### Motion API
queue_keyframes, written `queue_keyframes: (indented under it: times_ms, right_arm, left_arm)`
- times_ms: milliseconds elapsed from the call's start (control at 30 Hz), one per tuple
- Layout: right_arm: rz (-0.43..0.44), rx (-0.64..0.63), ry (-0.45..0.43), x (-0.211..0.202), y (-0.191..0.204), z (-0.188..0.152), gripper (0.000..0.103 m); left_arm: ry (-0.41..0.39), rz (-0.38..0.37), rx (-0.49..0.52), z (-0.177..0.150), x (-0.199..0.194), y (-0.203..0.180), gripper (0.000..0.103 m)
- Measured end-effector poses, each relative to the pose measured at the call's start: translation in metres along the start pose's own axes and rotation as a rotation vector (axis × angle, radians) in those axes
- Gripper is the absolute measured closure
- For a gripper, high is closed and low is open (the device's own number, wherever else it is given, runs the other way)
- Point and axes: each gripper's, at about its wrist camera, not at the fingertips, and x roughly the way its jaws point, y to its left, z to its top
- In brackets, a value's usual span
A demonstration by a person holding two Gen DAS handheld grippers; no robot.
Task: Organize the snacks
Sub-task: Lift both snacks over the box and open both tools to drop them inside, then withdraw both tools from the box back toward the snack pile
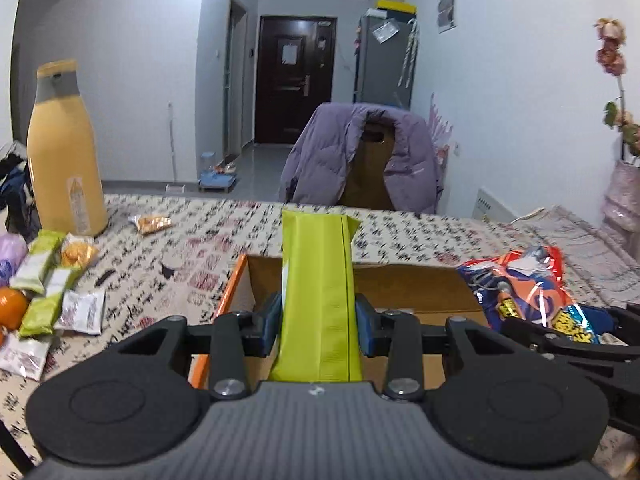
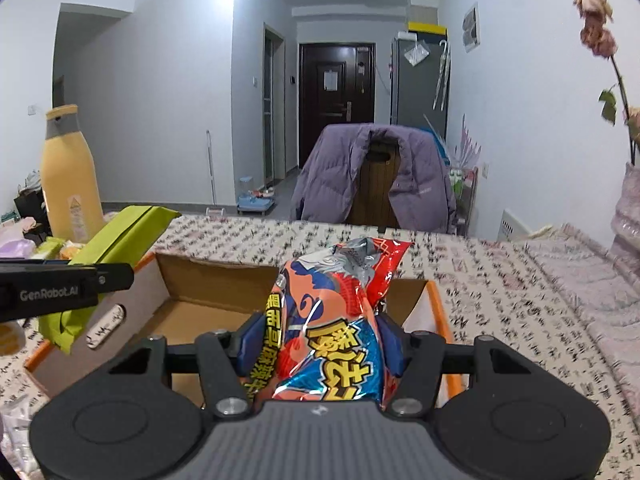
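The left hand-held gripper (image 1: 318, 322) pinches a long lime-green foil snack packet (image 1: 318, 292) between its blue pads, the packet standing upright above an open cardboard box with orange edges (image 1: 420, 288). The right hand-held gripper (image 2: 320, 344) is clamped on a crinkly red-and-blue snack bag (image 2: 332, 320), held over the same box. The box sits on a worktop covered in a black-and-red patterned cloth (image 1: 200, 240). At nine o'clock from the box lie small loose snack packets (image 1: 48, 292), with a tall yellow bottle (image 1: 66, 152) behind them.
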Motion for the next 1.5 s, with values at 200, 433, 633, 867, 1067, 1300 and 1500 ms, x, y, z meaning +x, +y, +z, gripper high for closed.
queue_keyframes:
  times_ms: [200,433,633,867,1067,1300,1500]
  right_arm:
    - [0.008,0.007,0.011,0.013,-0.001,-0.012,0.045]
    - [0.017,0.015,0.068,0.026,-0.005,-0.019,0.044]
    - [0.017,0.021,0.047,0.020,-0.006,-0.020,0.016]
    - [0.004,0.039,0.010,0.009,-0.011,-0.017,0.000]
    - [-0.006,0.039,-0.006,0.006,-0.012,-0.015,0.000]
    - [-0.023,0.020,-0.030,-0.006,-0.009,-0.008,0.000]
    - [-0.031,0.001,-0.048,-0.024,-0.004,-0.003,0.000]
  left_arm:
    - [0.042,0.009,-0.003,-0.015,0.020,0.008,0.064]
    - [0.082,-0.002,0.017,-0.024,0.029,0.004,0.063]
    - [0.039,-0.001,0.010,-0.024,0.019,0.004,0.030]
    - [-0.056,0.009,-0.014,-0.019,0.000,0.005,0.000]
    - [-0.062,0.013,-0.012,-0.017,-0.002,0.004,0.000]
    - [-0.086,0.007,-0.020,-0.009,-0.012,0.004,0.000]
    - [-0.103,-0.001,-0.008,-0.002,-0.029,0.000,0.000]
